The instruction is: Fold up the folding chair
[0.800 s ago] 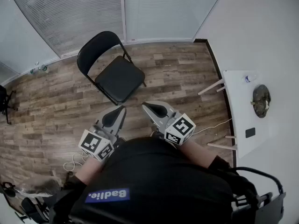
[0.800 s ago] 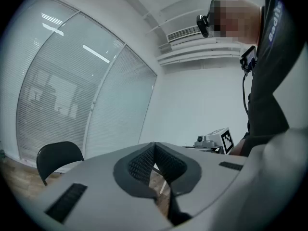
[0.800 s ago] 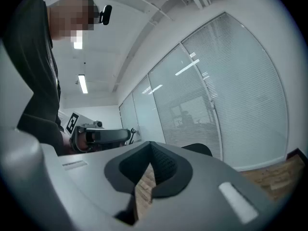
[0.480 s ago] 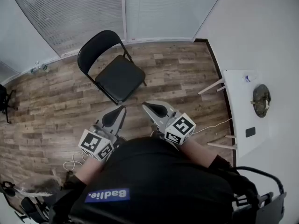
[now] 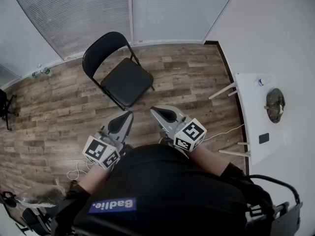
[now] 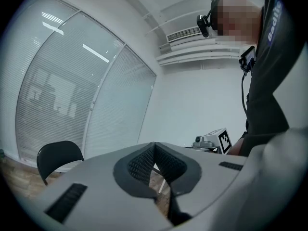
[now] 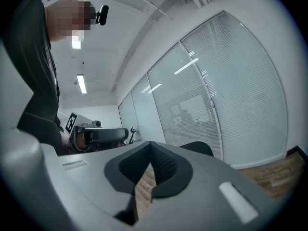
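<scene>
Status: left gripper (image 5: 126, 116) jaws are closed with nothing in them. Right gripper (image 5: 154, 110) is the same, closed and empty. Both are held level close to the person's body, aimed toward the chair (image 5: 125, 82). The chair stands fully open on the wood floor, apart from both grippers, farther out and slightly left, near the blinds (image 5: 74, 18).

Risks, left to right:
- Loose cable (image 5: 76, 171) lies on the floor at near left. Stepping in that way could snag a foot.
- The left gripper must open before it can take the backrest (image 5: 104, 48). The top edge looks rounded, so a shallow bite may slip and tip the chair toward the blinds.
- The seat (image 5: 129, 85) has to swing up. Lifting one side only could twist the frame, or the legs could skate on the floor instead of folding.
- Folding closes the gap between seat and frame, so jaw tips placed near the hinge could get pinched.
- The table (image 5: 248, 132) at right is well apart. I'd expect a hit only if the folded chair gets swung wide.

Orientation: backrest is at far left and the seat's front edge points near right, roughly at the person. The back-to-front line therefore runs far left to near right. The long axis is upright, through the legs and backrest. Seat lies flat, not yet folded.
</scene>
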{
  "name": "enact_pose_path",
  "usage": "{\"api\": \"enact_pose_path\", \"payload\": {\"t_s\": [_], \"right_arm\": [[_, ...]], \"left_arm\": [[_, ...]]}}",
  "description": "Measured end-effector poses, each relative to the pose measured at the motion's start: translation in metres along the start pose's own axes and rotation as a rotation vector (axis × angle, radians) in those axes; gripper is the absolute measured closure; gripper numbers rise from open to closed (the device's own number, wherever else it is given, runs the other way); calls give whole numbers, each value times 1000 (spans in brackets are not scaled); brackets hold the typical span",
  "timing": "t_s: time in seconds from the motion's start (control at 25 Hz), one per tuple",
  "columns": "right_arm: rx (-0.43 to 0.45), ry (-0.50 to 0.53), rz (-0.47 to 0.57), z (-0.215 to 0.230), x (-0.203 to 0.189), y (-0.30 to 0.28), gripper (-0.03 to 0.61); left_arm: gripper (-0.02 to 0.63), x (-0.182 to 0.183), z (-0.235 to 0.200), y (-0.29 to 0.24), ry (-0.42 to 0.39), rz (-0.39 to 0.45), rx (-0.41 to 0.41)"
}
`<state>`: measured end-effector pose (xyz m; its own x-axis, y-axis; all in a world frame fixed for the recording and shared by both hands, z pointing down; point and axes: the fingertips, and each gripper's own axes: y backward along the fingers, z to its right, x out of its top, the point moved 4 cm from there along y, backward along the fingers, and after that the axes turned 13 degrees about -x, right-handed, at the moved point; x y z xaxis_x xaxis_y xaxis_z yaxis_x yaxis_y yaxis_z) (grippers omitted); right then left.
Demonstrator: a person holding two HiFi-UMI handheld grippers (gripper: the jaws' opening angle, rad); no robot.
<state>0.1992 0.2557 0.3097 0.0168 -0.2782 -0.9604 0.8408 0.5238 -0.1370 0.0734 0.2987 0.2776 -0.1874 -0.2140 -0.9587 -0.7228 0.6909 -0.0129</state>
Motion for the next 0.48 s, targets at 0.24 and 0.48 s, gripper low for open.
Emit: {"api": "enact_pose_path", "payload": {"t_s": [0.24, 0.48], "right_arm": [[-8, 3, -11, -8, -1, -7, 577], [-23, 13, -20, -20, -2, -16, 577]], "left_arm": [[609, 4, -4, 9, -4, -2, -4], [609, 9, -13, 25, -7, 3, -2]]}}
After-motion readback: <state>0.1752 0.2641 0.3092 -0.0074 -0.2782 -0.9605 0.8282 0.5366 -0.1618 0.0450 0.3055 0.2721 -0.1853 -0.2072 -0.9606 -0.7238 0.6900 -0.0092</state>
